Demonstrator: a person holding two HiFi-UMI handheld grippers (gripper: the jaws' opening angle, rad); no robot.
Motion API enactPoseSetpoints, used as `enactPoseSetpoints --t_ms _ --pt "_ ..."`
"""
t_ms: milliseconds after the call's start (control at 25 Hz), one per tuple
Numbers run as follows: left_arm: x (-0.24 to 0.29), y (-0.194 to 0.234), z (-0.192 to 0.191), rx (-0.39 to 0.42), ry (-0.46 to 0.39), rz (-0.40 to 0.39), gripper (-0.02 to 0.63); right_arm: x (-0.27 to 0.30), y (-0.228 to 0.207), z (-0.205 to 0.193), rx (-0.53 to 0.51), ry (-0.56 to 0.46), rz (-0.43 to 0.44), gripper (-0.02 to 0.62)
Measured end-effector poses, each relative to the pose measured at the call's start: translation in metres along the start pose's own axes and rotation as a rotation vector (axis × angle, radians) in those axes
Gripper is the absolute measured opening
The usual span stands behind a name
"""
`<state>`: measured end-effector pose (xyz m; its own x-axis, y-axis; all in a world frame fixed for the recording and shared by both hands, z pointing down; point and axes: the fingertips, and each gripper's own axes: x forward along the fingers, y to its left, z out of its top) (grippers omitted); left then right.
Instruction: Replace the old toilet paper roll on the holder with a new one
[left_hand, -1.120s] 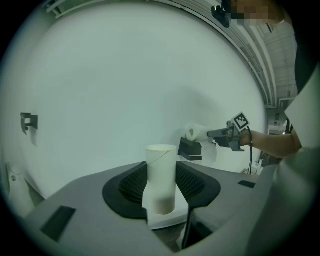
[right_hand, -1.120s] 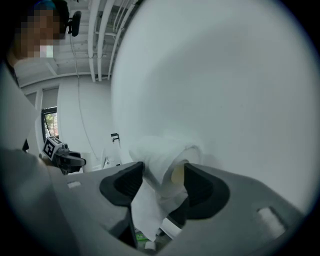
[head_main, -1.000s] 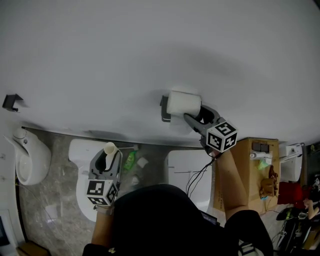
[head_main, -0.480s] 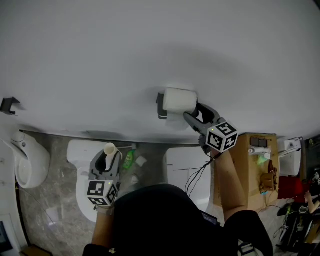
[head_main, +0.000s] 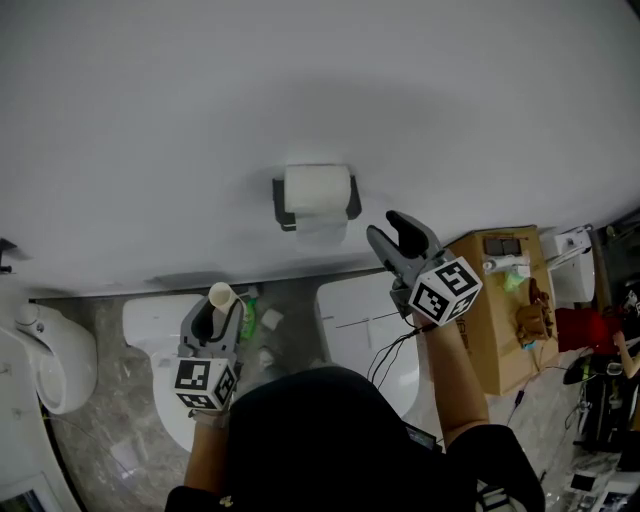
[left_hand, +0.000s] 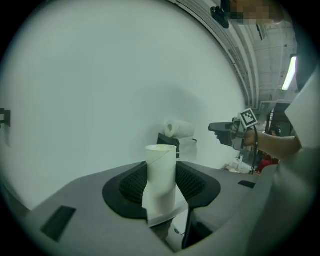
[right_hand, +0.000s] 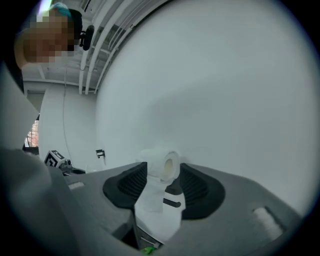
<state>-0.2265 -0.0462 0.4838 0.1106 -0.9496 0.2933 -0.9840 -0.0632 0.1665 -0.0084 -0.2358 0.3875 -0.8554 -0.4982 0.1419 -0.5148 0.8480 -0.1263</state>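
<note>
A full white toilet paper roll (head_main: 317, 190) hangs on the dark wall holder (head_main: 280, 207), with a sheet dangling below it. My right gripper (head_main: 385, 226) hovers below and to the right of the roll, clear of it. Its jaws have just been closing and hold nothing; in the right gripper view the roll (right_hand: 161, 164) shows beyond them. My left gripper (head_main: 221, 312) is low at the left, shut on a bare cardboard tube (head_main: 221, 297) that stands upright. In the left gripper view the tube (left_hand: 161, 175) sits between the pads, with the roll (left_hand: 179, 129) on the wall behind.
Below the wall is a white toilet bowl (head_main: 150, 340) under my left gripper, and a second white fixture (head_main: 365, 315) under the right one. A cardboard box (head_main: 505, 320) with small items on top stands at the right. A urinal (head_main: 45, 365) is at the far left.
My right gripper has drawn back from the roll, down and to the right, leaving the roll on the holder. The left gripper still holds the tube upright.
</note>
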Motion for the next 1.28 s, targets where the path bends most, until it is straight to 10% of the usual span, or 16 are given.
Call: enactPoseSetpoints --t_ms 560,1280 --pt "0.060 -0.090 0.003 0.088 0.054 -0.271 0.187 -0.112 -0.001 -0.038 0.103 -0.043 -0.202 0.029" --pt "0.084 -0.172 -0.008 0.163 0.113 -0.497 0.187 -0.192 0.013 -0.105 0.255 -0.028 -0.407 0.025"
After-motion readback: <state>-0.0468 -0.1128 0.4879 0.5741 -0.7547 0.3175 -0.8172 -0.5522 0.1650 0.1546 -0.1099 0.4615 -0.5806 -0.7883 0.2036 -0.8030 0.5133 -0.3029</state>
